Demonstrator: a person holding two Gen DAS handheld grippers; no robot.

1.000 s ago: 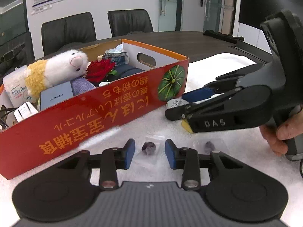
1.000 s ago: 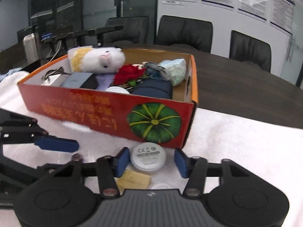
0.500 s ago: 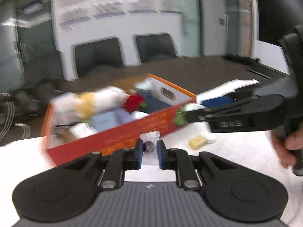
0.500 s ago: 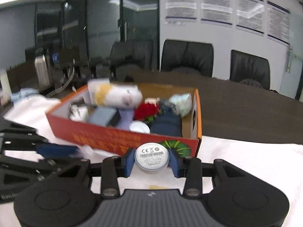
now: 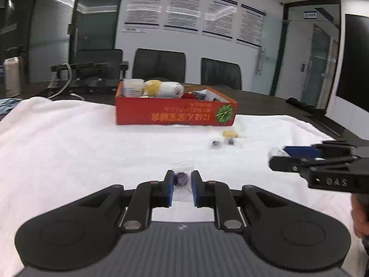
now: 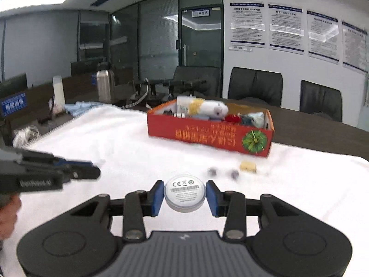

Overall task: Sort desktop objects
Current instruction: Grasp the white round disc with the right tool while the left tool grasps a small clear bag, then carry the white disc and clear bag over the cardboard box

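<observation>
Two hand-held grippers are loaded at once. The left hand-held gripper [image 5: 182, 185], low in the centre of its view, is nearly closed, its blue pads pinching a small clear bag with a dark purple bead [image 5: 181, 177]; the bag's top edge sticks up past the fingertips, so its long axis runs along the fingers, away from the camera. The right hand-held gripper [image 6: 184, 195] sits partly closed, clamped on a round white disc device [image 6: 184, 193] held by its rim, its flat labelled face tilted up toward the camera, the barcode reading upright; being round, it has no long axis to speak of.

Both loads appear lifted above the white towel [image 5: 80, 143] on the tabletop. The red cardboard box [image 5: 175, 115], already crowded with a plush toy [image 5: 165, 88] and other items, stands well apart in the upper middle of each view. A yellow block [image 5: 229, 134] and two more bead bags [image 5: 222, 143] lie on the towel near the box.

My reading: this is the carry step. Next, each load likely needs bringing over a chosen spot, perhaps the box, and releasing cleanly.
</observation>
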